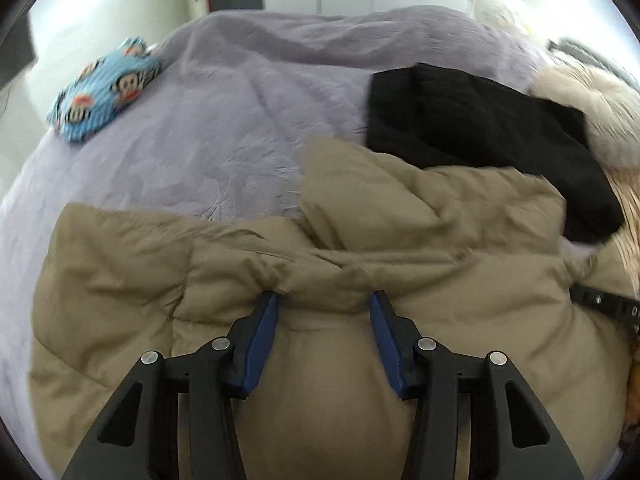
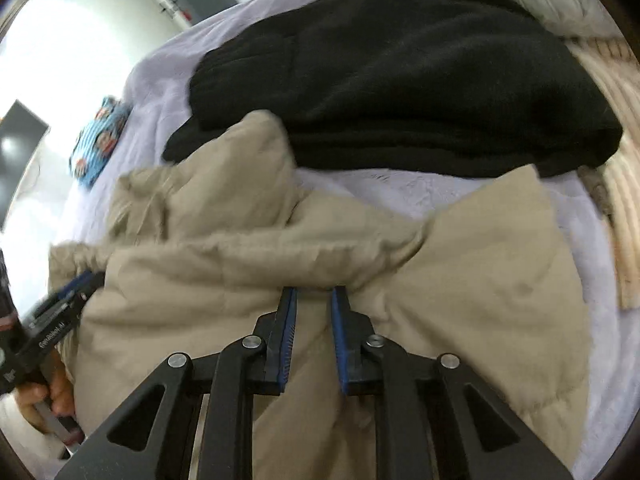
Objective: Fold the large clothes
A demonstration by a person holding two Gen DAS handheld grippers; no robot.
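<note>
A puffy beige jacket (image 1: 420,240) lies crumpled on a lilac bedspread (image 1: 220,128). In the left wrist view my left gripper (image 1: 324,308) stands over its near part. A thick fold of the jacket fills the gap between the blue pads (image 1: 268,320), and creases run in to both tips. In the right wrist view my right gripper (image 2: 314,300) has its jaws close together, pinching a gathered ridge of the beige jacket (image 2: 480,280). The left gripper (image 2: 76,284) shows at that view's left edge, held by a hand (image 2: 48,392).
A folded black garment (image 1: 480,128) lies just beyond the jacket, partly under its far edge (image 2: 400,72). A blue monkey-print cushion (image 1: 104,88) sits at the bed's far left. Cream fluffy and ribbed fabrics (image 1: 600,108) lie along the right side.
</note>
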